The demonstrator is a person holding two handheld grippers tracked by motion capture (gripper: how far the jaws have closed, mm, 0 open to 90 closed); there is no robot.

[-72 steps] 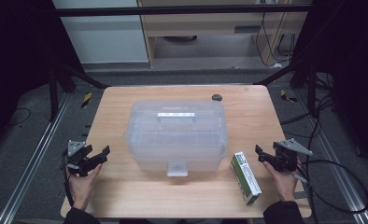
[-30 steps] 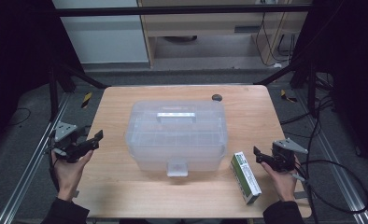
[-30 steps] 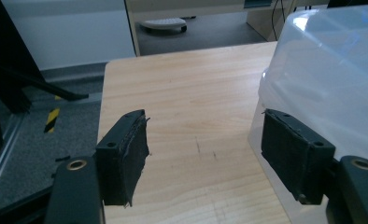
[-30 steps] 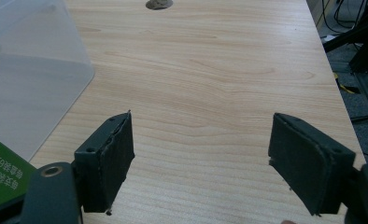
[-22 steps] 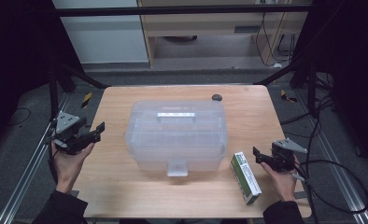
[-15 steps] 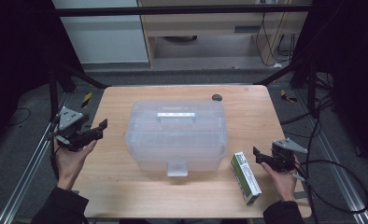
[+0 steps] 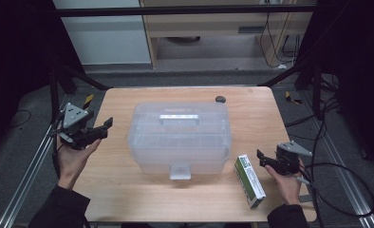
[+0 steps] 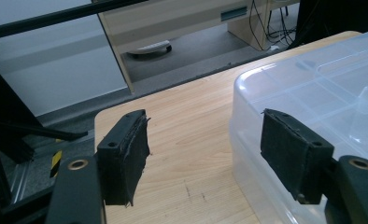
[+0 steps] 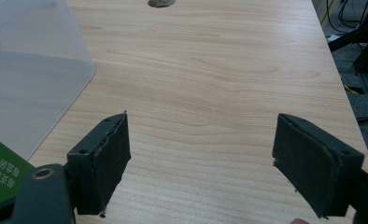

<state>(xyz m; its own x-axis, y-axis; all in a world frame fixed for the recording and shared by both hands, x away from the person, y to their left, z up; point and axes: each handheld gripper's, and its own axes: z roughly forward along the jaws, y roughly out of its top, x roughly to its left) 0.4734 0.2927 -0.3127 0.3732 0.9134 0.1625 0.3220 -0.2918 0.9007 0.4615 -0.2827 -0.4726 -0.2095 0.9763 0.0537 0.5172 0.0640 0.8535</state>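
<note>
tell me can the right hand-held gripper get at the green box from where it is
Probably yes: the right hand-held gripper is open beside the green box, with bare table around and nothing between them.

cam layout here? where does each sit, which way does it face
High view: above the person's side, looking forward and down on the light wooden table; both forearms and hands enter from below.
Left gripper view: rides the left claw, facing the translucent plastic lidded storage box; its open black jaws show.
Right gripper view: rides the right claw, facing bare tabletop; its open jaws show.
All three share the box and table.
</note>
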